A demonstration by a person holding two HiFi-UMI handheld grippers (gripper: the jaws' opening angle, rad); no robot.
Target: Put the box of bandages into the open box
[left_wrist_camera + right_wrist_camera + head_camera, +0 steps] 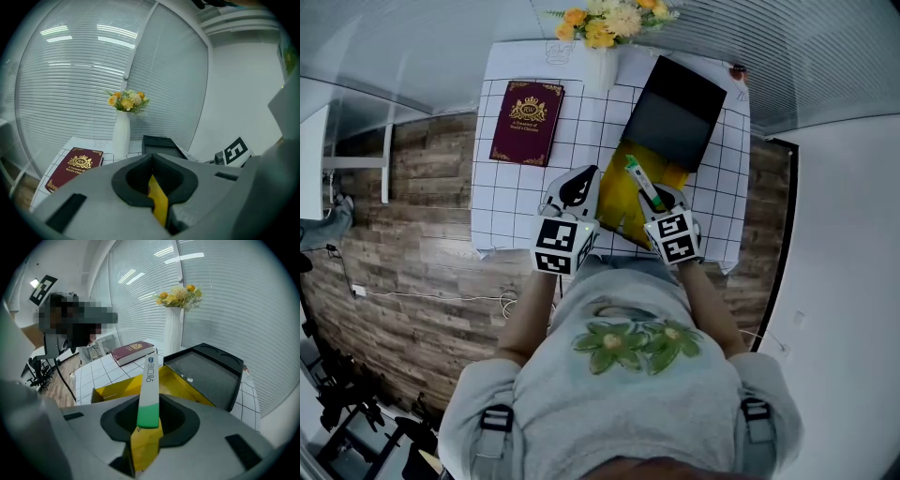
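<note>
Yellow flap (159, 204): left claw (577, 187) pinched on it; my tug could tear it.
Bandage box (149, 390): right claw (662, 200) clamps its end; it may snag the open box (617, 208).

- The box of bandages (149, 385) is a long, slim carton, white with blue print along most of its length and green at the near end. That green end is pinched in the right gripper (661, 199). It is held above the yellow interior, slanting toward 11 o'clock in the head view.
- The open box (623, 204) is bright yellow inside with its flaps spread. Its black lid (675, 112), grey within, lies back at 1 o'clock. One yellow flap (158, 199) is nipped in the left gripper (578, 187).
</note>
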